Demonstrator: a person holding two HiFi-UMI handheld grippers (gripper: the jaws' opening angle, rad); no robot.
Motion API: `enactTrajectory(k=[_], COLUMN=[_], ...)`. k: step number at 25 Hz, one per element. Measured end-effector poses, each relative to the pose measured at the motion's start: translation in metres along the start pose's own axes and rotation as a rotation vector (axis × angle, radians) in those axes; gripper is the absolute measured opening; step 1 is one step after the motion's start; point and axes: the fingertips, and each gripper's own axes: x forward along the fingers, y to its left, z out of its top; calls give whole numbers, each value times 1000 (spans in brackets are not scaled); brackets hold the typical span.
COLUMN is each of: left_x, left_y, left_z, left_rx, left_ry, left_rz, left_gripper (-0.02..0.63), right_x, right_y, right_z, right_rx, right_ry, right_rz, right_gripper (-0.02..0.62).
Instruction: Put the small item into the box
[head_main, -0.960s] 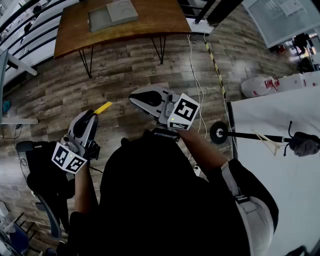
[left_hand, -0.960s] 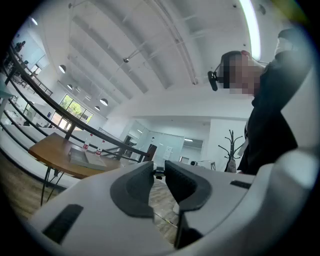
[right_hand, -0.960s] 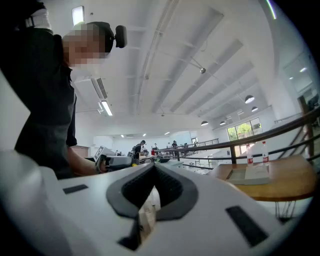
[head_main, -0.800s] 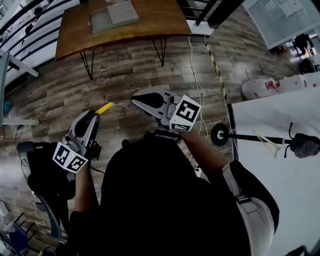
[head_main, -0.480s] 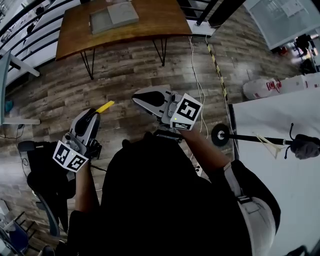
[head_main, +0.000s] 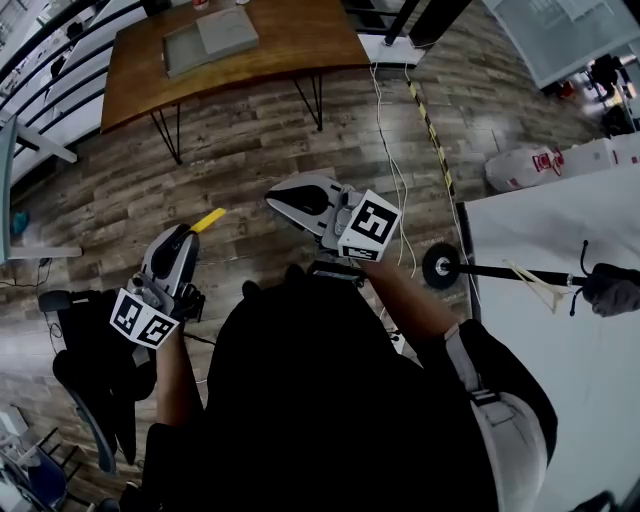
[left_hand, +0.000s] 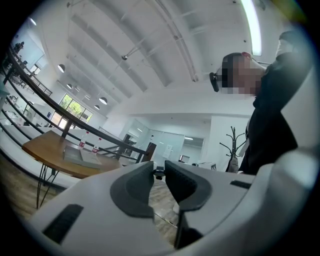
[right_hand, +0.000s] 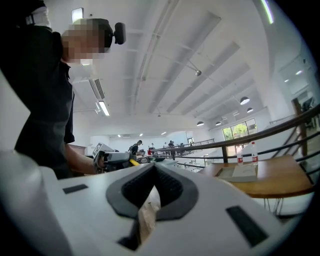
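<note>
I am standing over a wood floor, a gripper in each hand at waist height. My left gripper (head_main: 190, 234) is shut on a small yellow item (head_main: 208, 220) that sticks out past its tips; in the left gripper view only a dark bit shows between the tips (left_hand: 159, 173). My right gripper (head_main: 274, 200) is shut with nothing in it, its pads meeting at the tip (right_hand: 154, 166). The grey box (head_main: 210, 38) lies open on a brown wooden table (head_main: 300, 40) well ahead of both grippers. The box (left_hand: 82, 156) also shows in the left gripper view and the box (right_hand: 245, 173) in the right.
A white table (head_main: 560, 340) stands at my right with a black-based stand (head_main: 438, 265) lying across its edge. White cables (head_main: 392, 170) and striped tape run over the floor. A dark chair (head_main: 70, 320) is at my left. Water bottles (right_hand: 253, 152) stand behind the box.
The head view has shifted a little, so the table sits slightly further left and up. Both grippers keep about the same places, the left still shut on the yellow item.
</note>
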Motion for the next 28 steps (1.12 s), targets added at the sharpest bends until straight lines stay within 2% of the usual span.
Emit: enactTrajectory(k=[5,10,15,20,24,28], left_x=[24,39,46,46,53,63], left_y=[-17,-27,-24,15,59,113], left_z=[-7,-25,-37,-35,-24,-15], left_rx=[25,5,-1,-30,-34,-54], left_ry=[12,13,42,35,18,12], left_rz=[-2,5,32,59,74,86], left_gripper=[81,81,81,81,81,81], right_x=[-30,-45,-55,-32,-12,18], right_y=[-7,-14,-27,-53,-93,-132], right_z=[-15,-27,-30,-39,-43,-44], right_rx=[47,74,113,137,140,148], right_ry=[-23,-23,-45,-28,-5,28], right_rz=[3,27,9,-11,-61,-71], right_gripper=[9,9,9,9,9,9])
